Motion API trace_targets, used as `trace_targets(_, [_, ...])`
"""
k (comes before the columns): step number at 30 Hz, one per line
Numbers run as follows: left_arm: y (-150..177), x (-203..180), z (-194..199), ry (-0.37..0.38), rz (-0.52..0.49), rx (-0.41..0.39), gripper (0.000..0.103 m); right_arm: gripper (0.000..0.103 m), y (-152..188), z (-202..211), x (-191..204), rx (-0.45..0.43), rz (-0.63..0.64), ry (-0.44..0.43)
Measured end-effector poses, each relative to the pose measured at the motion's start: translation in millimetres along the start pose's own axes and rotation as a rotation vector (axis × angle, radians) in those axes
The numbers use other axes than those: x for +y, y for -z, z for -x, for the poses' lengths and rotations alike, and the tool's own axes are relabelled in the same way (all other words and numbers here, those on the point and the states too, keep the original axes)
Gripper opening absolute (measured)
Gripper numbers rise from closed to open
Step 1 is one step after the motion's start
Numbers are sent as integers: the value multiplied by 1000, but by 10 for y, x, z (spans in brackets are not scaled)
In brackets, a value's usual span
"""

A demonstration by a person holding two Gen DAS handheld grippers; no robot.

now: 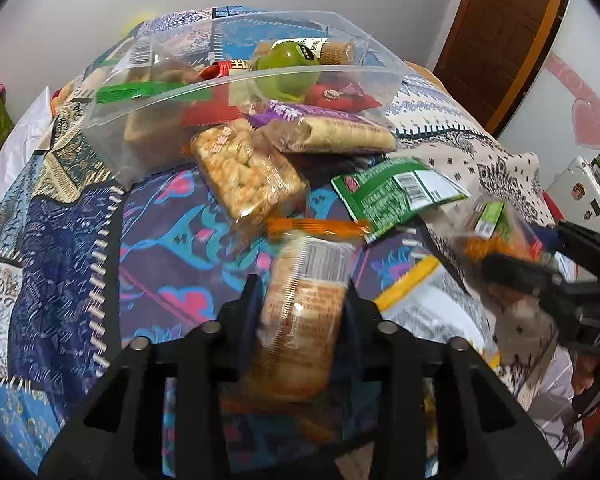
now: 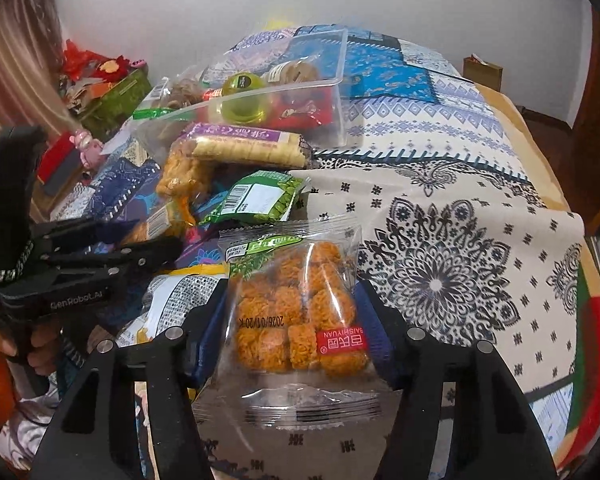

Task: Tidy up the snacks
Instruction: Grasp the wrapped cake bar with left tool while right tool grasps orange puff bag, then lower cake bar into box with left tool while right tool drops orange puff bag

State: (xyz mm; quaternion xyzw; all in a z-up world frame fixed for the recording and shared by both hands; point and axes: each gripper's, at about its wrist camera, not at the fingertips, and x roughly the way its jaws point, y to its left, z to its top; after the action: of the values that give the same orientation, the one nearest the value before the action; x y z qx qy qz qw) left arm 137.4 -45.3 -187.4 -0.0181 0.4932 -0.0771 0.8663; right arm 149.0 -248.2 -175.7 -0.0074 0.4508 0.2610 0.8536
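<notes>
Patterned patchwork cloth (image 2: 440, 216), wooden door (image 1: 504, 36)

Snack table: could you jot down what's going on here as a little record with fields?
surface: patterned cloth
clear plastic box: holds a green round container and red packets
left gripper: shut on a biscuit pack
right gripper: closed on a bag of orange noodle snacks
loose nearby: green packet, purple-label biscuit roll

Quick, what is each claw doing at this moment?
Left claw: shut on the cracker pack.
Right claw: shut on the orange noodle-snack bag.
</notes>
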Motion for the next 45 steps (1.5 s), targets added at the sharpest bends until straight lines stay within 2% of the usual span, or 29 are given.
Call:
trace_targets(5, [91,79,198,-11,19,-34,35,57,-37,114,8,-33,-4,2])
trace_targets(10, [47,156,448,-31,35,-106,35,57,-176,235,57,-85,3,2])
trace_targets(17, [-204,306,728,-38,80,-203,35,57,-458,325,190,-165,17,-10])
trace_targets(26, [-659,515,876,-43,125,-299,35,57,-999,326,354,-275,31,-34])
trace_targets(34, [-1048,740,833,-71,153,-352,35,57,-1427,146,430,-317,24,-52])
trace_targets(45, [-1558,986,358,-92,190,-317,35,57,-1841,-452,557,-251,9,-73])
